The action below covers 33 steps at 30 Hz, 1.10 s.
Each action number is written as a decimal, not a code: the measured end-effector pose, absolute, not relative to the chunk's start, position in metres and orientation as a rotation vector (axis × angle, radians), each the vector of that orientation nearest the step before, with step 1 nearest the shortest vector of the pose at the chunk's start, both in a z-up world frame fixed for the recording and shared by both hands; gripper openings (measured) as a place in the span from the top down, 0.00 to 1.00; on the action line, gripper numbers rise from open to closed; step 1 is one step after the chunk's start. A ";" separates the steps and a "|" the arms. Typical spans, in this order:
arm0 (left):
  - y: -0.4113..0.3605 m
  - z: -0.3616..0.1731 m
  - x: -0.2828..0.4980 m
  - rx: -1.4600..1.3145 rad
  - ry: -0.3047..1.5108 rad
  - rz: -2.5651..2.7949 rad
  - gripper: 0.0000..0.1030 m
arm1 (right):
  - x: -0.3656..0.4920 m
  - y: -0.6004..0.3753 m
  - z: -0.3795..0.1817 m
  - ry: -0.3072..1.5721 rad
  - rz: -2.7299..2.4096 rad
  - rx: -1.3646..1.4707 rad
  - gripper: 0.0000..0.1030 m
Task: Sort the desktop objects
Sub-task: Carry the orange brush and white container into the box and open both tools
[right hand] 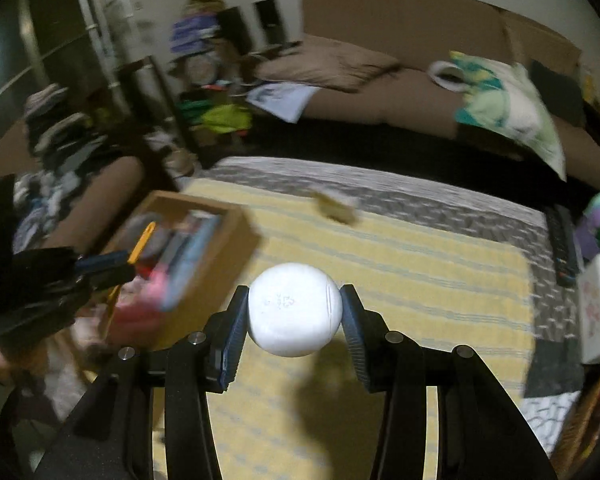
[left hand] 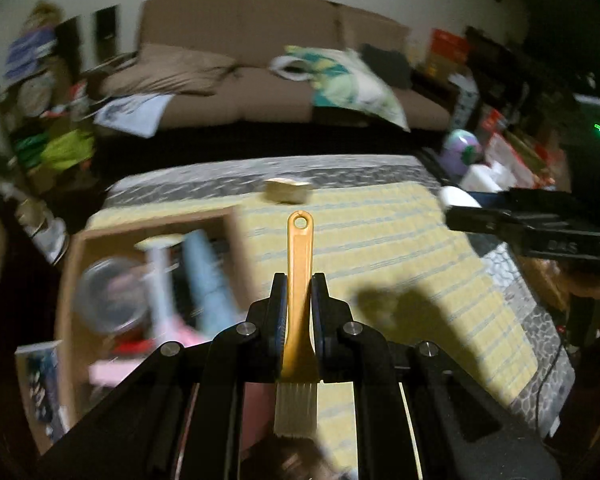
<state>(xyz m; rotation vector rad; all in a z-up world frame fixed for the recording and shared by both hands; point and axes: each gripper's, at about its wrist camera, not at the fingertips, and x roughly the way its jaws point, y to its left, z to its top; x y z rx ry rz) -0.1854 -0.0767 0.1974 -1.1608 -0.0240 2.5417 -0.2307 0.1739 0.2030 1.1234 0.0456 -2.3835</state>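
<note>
The left gripper (left hand: 299, 280) has its 2 black fingers closed tight on a small orange plastic brush (left hand: 299, 280): handle with the hang-hole pointing forward, pale bristles (left hand: 295, 408) hanging back under the gripper body. It's held up in the air above the yellow striped cloth (left hand: 380, 240) that covers the table.

The right gripper (right hand: 294, 312) is clamped on a round white plastic container (right hand: 293, 308), pads pressed to both sides, faint embossed mark on its face. It's also off the table, casting a shadow on the cloth (right hand: 420, 264) below.

Off to the left sits an open cardboard box (right hand: 236, 232) on the cloth, already stuffed with stuff: something pink (left hand: 172, 320), a light blue long thing (left hand: 208, 280) and maybe a clear round lid (left hand: 112, 296). It's too blurry to be sure.

A small tan block (left hand: 288, 191) lies near the far edge of the cloth, well apart from the box. Behind the table there's a brown sofa (left hand: 260, 92) with a green-and-white printed pillow (left hand: 352, 84).
</note>
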 end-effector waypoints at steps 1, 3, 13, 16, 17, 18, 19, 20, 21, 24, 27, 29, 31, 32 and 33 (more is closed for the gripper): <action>-0.097 0.197 -0.181 -1.176 -0.046 2.562 0.89 | -0.225 0.156 0.205 0.046 -2.360 1.118 0.55; -0.128 0.193 -0.180 -1.205 -0.067 2.596 0.89 | -0.217 0.124 0.205 0.051 -2.322 1.117 0.55; -0.178 0.148 -0.223 -1.297 -0.078 2.640 0.89 | -0.232 0.000 0.162 -0.002 -2.202 1.171 0.55; -0.182 0.128 -0.233 -1.317 -0.109 2.619 0.89 | -0.246 -0.021 0.140 0.011 -2.198 1.201 0.55; -0.181 0.123 -0.236 -1.321 -0.115 2.612 0.89 | -0.251 -0.026 0.132 0.020 -2.201 1.211 0.55; -0.181 0.118 -0.238 -1.325 -0.119 2.604 0.89 | -0.256 -0.031 0.124 0.027 -2.202 1.220 0.55; -0.180 0.113 -0.240 -1.326 -0.123 2.594 0.89 | -0.258 -0.033 0.118 0.035 -2.205 1.227 0.55; -0.181 0.107 -0.242 -1.330 -0.127 2.589 0.89 | -0.261 -0.035 0.111 0.042 -2.209 1.236 0.55; -0.182 0.105 -0.244 -1.331 -0.136 2.580 0.89 | -0.264 -0.035 0.106 0.043 -2.214 1.244 0.55; -0.184 0.093 -0.247 -1.347 -0.153 2.566 0.89 | -0.269 -0.035 0.092 0.070 -2.229 1.259 0.55; -0.180 0.092 -0.247 -1.338 -0.150 2.556 0.89 | -0.269 -0.034 0.084 0.120 -2.251 1.253 0.55; -0.179 0.091 -0.248 -1.336 -0.166 2.553 0.89 | -0.268 -0.034 0.080 0.136 -2.254 1.251 0.55; -0.184 0.094 -0.246 -1.323 -0.219 2.562 0.86 | -0.267 -0.035 0.078 0.147 -2.253 1.247 0.55; -0.189 0.096 -0.244 -1.312 -0.252 2.562 0.80 | -0.266 -0.036 0.077 0.158 -2.256 1.243 0.55; -0.194 0.099 -0.242 -1.301 -0.284 2.565 0.67 | -0.265 -0.038 0.076 0.172 -2.258 1.237 0.55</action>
